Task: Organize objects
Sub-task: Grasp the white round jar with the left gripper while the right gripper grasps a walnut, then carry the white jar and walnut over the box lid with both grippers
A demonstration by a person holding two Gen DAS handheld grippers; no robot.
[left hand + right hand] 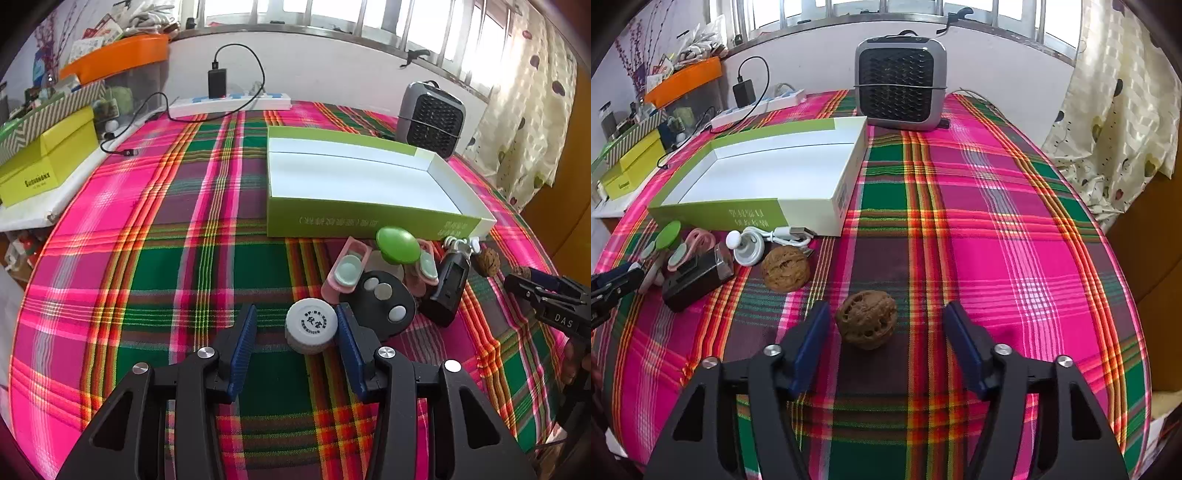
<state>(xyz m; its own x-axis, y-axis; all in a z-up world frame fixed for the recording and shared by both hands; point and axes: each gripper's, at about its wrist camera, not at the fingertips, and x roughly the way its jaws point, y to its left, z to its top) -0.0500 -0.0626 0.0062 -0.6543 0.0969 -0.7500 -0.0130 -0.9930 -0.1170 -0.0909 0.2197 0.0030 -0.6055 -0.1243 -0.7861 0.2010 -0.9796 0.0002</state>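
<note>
Small objects are clustered on the worktop before the empty green box (369, 221), ready for sorting. The left gripper (297, 328) is held open around a white cap (311, 325); the right gripper (882, 332) is held open around a walnut (867, 318), ungripped.

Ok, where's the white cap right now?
In the left wrist view, the white cap sits on the tablecloth between the open left tongs, against the right pad, with the black disc just to its right.

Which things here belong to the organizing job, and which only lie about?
Job: white cap, walnut, second walnut, green lid, black charger, empty box.
Lying about: heater, power strip, yellow box.
</note>
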